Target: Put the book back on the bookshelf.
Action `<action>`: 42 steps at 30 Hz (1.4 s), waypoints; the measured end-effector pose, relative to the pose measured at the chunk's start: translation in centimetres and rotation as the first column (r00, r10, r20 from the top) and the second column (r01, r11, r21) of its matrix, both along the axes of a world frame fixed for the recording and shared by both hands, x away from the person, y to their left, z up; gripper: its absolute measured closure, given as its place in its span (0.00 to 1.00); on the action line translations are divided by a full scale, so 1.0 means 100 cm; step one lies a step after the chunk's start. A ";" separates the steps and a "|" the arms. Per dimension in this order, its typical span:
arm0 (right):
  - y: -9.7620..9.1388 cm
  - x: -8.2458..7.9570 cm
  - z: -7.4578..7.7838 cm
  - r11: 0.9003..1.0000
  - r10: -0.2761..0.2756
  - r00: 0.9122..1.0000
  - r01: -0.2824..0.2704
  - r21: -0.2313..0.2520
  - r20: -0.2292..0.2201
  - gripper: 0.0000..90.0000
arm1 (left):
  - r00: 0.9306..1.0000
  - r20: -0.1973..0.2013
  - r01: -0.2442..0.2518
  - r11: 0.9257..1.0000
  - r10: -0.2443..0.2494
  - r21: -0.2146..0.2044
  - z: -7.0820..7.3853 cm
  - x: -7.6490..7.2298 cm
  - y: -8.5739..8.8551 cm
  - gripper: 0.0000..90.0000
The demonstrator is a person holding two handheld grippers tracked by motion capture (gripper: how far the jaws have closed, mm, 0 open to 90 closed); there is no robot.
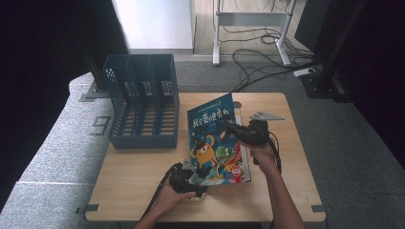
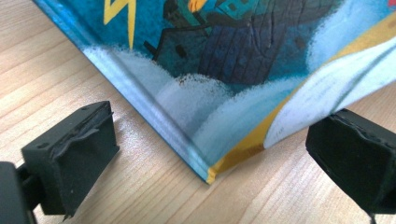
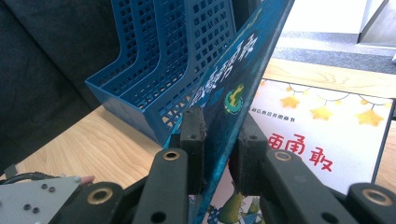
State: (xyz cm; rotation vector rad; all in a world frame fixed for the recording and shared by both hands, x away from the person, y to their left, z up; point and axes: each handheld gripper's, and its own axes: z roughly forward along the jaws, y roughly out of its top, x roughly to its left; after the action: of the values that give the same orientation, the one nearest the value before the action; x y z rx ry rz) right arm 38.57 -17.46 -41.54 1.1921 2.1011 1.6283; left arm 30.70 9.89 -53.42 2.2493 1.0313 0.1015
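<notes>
A picture book [image 1: 217, 143] with a blue cartoon cover lies on the wooden table [image 1: 138, 191]. My right gripper [image 1: 231, 128] is shut on the cover's right edge and holds it tilted up. In the right gripper view the jaws [image 3: 222, 135] pinch the blue cover [image 3: 243, 70], and the white first page [image 3: 327, 135] with stars and red characters lies flat beneath. My left gripper [image 1: 192, 177] sits at the book's near left corner. In the left gripper view it stands open [image 2: 217, 135], with the spine corner of the book [image 2: 224, 60] between its pads [image 2: 74, 149], touching neither.
A blue slotted file rack [image 1: 143, 100] stands upright at the table's back left, just left of the book; its mesh wall [image 3: 159, 60] rises close behind the lifted cover. Cables and a desk frame [image 1: 253, 28] lie on the floor beyond the table.
</notes>
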 end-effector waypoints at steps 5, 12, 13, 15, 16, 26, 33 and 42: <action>-0.002 0.001 -0.001 1.000 -0.007 1.000 0.007 0.012 0.000 0.85 | 1.000 -0.004 -0.002 1.000 0.002 -0.004 0.000 0.000 0.003 0.02; -0.002 0.000 0.000 1.000 -0.010 1.000 0.010 0.013 0.004 0.85 | 1.000 -0.004 -0.002 1.000 0.002 -0.007 0.000 0.000 0.005 0.01; -0.002 0.000 0.000 1.000 -0.010 1.000 0.010 0.013 0.004 0.85 | 1.000 -0.006 -0.001 1.000 0.001 -0.007 0.000 0.001 0.005 0.01; -0.001 0.000 0.000 1.000 -0.008 1.000 0.008 0.013 0.010 0.85 | 1.000 -0.009 0.004 1.000 -0.004 -0.004 0.000 0.002 0.005 0.01; -0.001 0.000 0.000 1.000 -0.006 1.000 0.006 0.014 0.014 0.85 | 1.000 -0.012 0.000 1.000 0.000 -0.007 0.000 0.002 0.005 0.01; 0.000 -0.010 0.008 1.000 -0.007 0.997 0.006 0.008 0.072 0.86 | 1.000 -0.030 0.004 1.000 -0.004 -0.010 -0.001 0.009 0.003 0.00; -0.001 -0.013 0.008 1.000 -0.006 0.996 0.005 0.004 0.088 0.86 | 1.000 -0.027 -0.004 1.000 0.003 -0.009 -0.001 0.008 0.003 0.00; -0.003 -0.012 0.003 1.000 -0.016 0.995 0.014 0.022 0.094 0.86 | 1.000 -0.022 -0.013 1.000 0.012 -0.019 -0.001 0.005 0.004 0.03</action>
State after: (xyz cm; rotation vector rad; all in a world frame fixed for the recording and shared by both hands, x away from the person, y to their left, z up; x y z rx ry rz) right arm 37.41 -17.81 -41.20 1.1112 2.0181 1.6701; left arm 31.21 10.33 -53.50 2.2312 1.0540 0.0715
